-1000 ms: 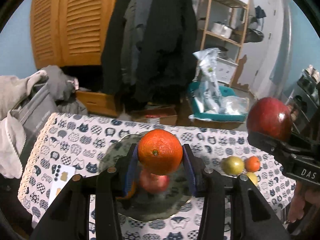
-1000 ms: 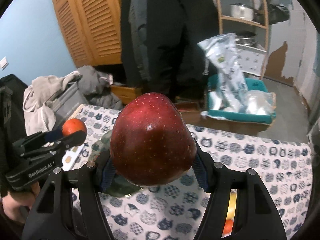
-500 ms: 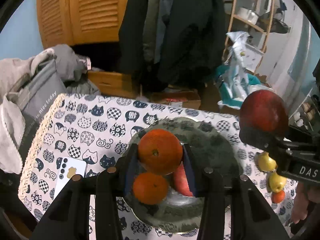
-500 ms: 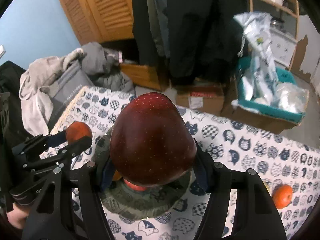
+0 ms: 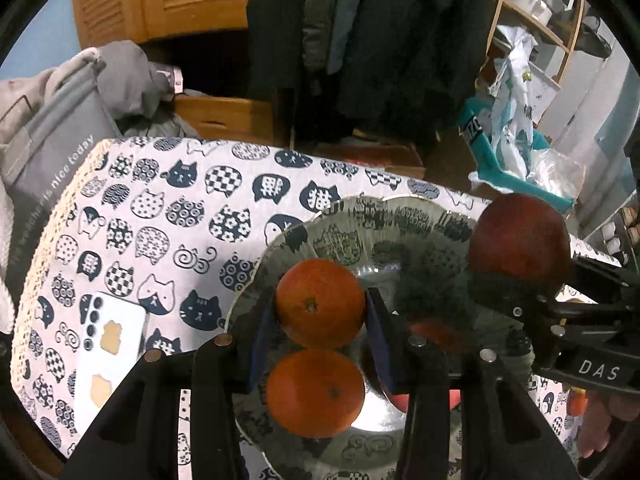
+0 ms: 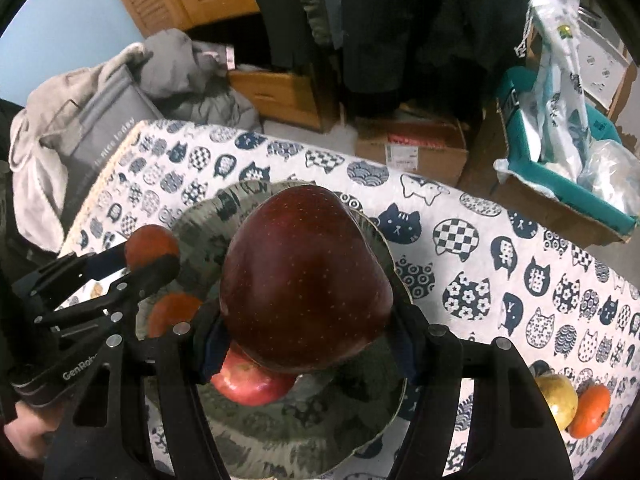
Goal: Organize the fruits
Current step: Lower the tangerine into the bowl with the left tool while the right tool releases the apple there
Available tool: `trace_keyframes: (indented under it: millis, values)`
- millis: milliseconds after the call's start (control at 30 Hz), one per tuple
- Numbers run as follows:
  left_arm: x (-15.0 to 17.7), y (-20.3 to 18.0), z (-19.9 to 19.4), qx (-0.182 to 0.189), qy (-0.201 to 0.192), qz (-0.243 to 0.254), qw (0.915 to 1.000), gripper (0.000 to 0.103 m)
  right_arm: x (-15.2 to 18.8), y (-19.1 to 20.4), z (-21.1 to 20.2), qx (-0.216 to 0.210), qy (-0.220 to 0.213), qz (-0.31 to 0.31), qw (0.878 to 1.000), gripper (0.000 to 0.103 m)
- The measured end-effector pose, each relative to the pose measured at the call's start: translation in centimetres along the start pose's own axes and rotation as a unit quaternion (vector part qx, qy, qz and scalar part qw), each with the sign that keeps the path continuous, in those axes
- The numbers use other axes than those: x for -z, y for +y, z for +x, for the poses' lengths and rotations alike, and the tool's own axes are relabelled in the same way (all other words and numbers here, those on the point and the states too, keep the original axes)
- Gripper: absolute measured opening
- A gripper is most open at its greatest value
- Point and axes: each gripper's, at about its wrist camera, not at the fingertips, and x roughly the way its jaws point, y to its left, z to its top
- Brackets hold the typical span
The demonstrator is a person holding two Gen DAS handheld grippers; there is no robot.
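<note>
Left wrist view: the left hand-held gripper (image 5: 320,330) is clamped on an orange (image 5: 319,303), its blue pads pressed to both sides of the fruit, held above a patterned glass plate (image 5: 362,220). A second orange (image 5: 315,393) lies on the plate directly below. The plate stands on a surface covered by a cat-print cloth (image 5: 160,208); a white phone (image 5: 108,350) lies on the cloth to the left. The right hand-held gripper (image 5: 520,280) enters from the right, gripping a dark red apple (image 5: 519,236) over the plate's far side. Right wrist view: the jaws are closed on the apple above the plate; a lighter red apple (image 6: 250,382) rests on the plate beneath. A yellow-green fruit (image 6: 560,398) and a small orange (image 6: 591,410) lie touching on the cloth, well right of the plate.
</note>
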Motion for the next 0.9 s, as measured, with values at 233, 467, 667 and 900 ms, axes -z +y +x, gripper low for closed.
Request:
trace_keyframes:
  millis: [233,467,667,900]
  values:
    - [0.5,-0.1,1.7,-0.005,0.017,0.004,0.9998,0.045,0.1,-0.3,1.6,-0.004,0.014,0.003,1.0,0.066]
    - [0.9,0.5,3.0,-0.004,0.031,-0.01,0.9995,0.045,0.1,0.3,2.9,-0.003,0.025,-0.004,1.0,0.066]
    - [1.1,0.6,3.7,-0.003,0.037,-0.012,0.9992,0.046,0.2,0.7,4.0,-0.003,0.036,-0.008,0.999,0.066]
    - [1.3,0.7,4.7,0.003,0.05,-0.018,0.9986,0.051,0.3,0.2,5.0,-0.004,0.048,0.001,0.999,0.067]
